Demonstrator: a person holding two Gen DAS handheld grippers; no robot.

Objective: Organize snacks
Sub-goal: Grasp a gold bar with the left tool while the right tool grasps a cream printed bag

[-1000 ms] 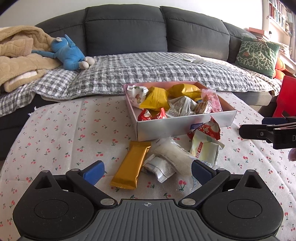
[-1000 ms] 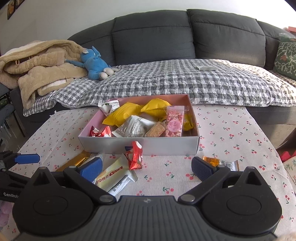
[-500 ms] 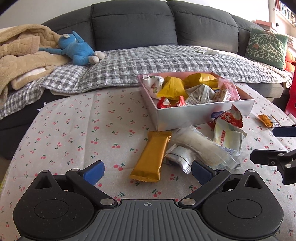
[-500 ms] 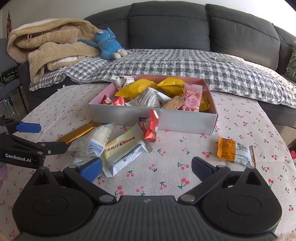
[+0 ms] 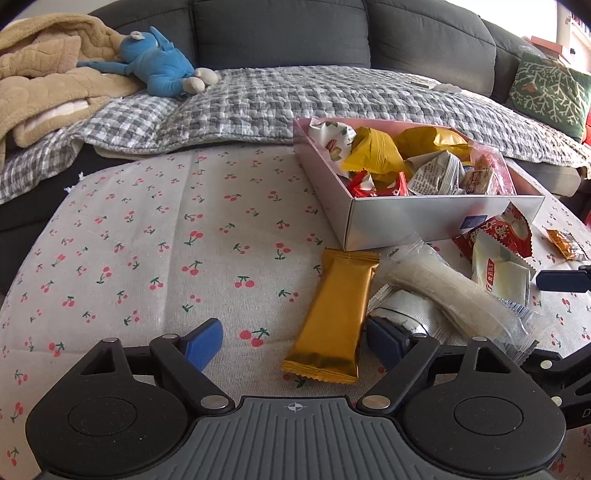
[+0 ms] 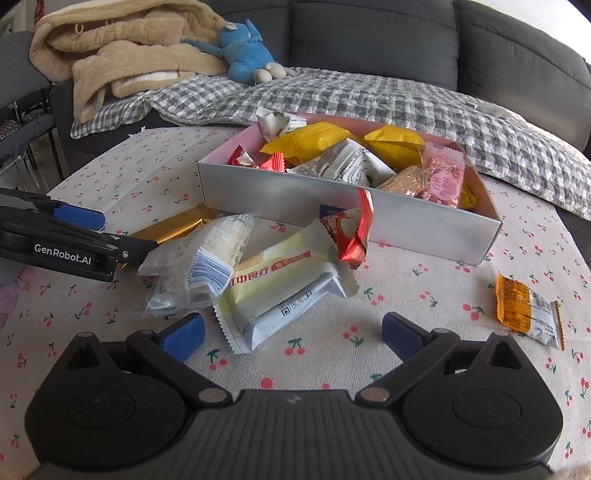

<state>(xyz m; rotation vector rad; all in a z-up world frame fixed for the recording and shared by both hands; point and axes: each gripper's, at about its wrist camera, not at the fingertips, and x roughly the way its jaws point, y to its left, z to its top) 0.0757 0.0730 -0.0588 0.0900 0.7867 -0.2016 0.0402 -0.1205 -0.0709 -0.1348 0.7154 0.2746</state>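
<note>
Blue-padded jaws of the left gripper [image 5: 293,341] are spread wide around the near end of a gold bar [image 5: 338,314]; the right gripper [image 6: 291,334] is likewise held agape, empty, before a pale wrapped snack [image 6: 284,288]. Several packets are left loose on the cherry-print tablecloth [image 5: 147,240], including an orange packet [image 6: 526,310] well apart. Farther off, the box [image 6: 332,205] is already filled with many snacks. Beyond, a grey sofa [image 5: 280,33] and a blue plush toy [image 5: 159,70] are seen.
</note>
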